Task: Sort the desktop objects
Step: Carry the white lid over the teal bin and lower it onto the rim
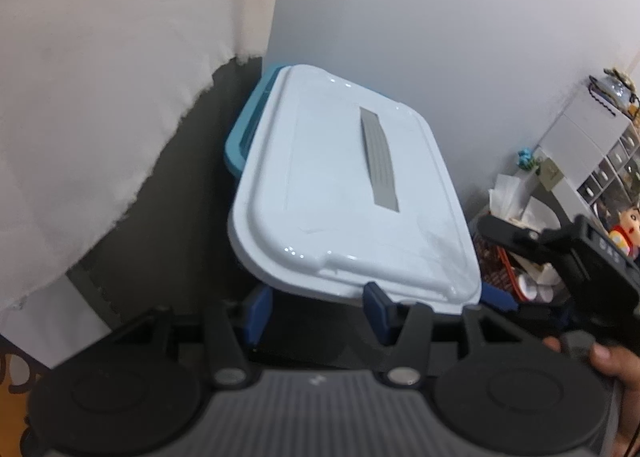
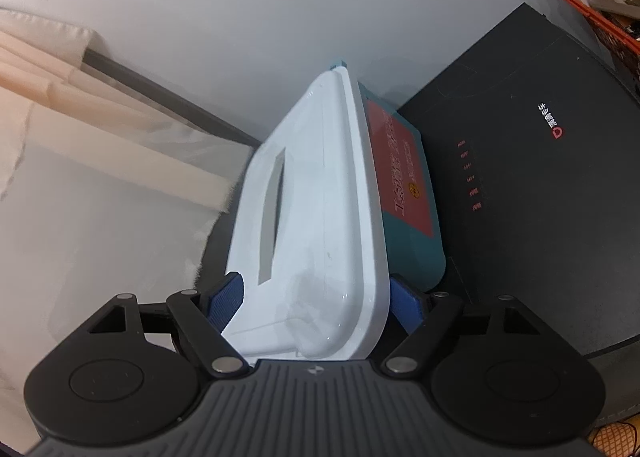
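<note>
A teal storage box with a white lid (image 1: 344, 193) stands by the wall. The lid has a grey slot (image 1: 380, 161). My left gripper (image 1: 318, 315) sits at the lid's near edge, its blue pads (image 1: 376, 309) apart with nothing between them. In the right wrist view the lid (image 2: 320, 201) is seen edge-on above the teal box (image 2: 412, 217) with its red label. My right gripper (image 2: 314, 303) has its blue pads (image 2: 224, 299) pressed on both sides of the lid's near end. The right gripper also shows in the left wrist view (image 1: 560, 257).
A black flat box (image 2: 540, 197) with red print lies right of the teal box. A red wire basket (image 1: 504, 273) with cups and paper, a toy figure (image 1: 626, 233) and a white drawer unit (image 1: 588, 145) stand to the right. A curtain (image 1: 100, 117) hangs left.
</note>
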### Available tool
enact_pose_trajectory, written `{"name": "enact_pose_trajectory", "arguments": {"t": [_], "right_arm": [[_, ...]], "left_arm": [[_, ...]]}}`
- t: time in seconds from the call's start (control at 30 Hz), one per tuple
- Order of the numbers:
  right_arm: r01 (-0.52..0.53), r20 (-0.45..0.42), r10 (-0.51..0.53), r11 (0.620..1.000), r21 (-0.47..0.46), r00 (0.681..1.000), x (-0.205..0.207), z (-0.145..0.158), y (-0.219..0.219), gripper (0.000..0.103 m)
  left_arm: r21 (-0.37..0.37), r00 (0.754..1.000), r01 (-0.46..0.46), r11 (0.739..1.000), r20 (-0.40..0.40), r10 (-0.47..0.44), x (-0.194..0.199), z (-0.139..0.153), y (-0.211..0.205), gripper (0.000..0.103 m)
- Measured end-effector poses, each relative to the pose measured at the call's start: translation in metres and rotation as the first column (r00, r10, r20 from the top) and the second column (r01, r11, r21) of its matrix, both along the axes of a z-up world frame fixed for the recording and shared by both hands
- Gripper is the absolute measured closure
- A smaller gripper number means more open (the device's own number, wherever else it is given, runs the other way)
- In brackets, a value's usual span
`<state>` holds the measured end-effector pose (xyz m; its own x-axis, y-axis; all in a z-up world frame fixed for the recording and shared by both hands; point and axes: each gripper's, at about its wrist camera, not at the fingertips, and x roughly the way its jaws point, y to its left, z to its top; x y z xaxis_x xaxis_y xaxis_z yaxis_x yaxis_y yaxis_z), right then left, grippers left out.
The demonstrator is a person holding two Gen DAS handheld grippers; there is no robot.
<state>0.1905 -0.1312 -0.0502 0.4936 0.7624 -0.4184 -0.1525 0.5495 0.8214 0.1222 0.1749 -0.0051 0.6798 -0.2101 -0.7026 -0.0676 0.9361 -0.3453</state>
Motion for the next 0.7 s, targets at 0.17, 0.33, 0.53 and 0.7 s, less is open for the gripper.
{"name": "enact_pose_trajectory", "arguments": {"t": [0.17,0.33,0.53,0.7], "right_arm": [[0.016,-0.011,-0.016,0.999,0.037,1.0,-0.01,0.0,-0.012,0.021],[0.015,-0.043,-0.011,0.997,0.081,0.999,-0.018,-0.006,-0.016,0.039],[0.011,-0.039,-0.009,0.998,0.069,0.999,-0.007,-0.002,-0.006,0.076],[0.029,-0.032,-0.026,0.997,0.074,0.999,0.003,0.004,-0.001,0.076]], "left_arm": [[-0.008,1.0,-0.02,1.0,0.02,0.02,0.005,0.002,0.005,0.049],[0.025,0.999,-0.018,1.0,0.028,0.017,0.005,0.002,0.004,0.049],[0.039,0.999,0.011,0.999,0.032,-0.013,0.004,0.002,-0.005,0.049],[0.027,1.0,-0.018,0.999,0.019,0.018,0.016,0.005,-0.007,0.049]]}}
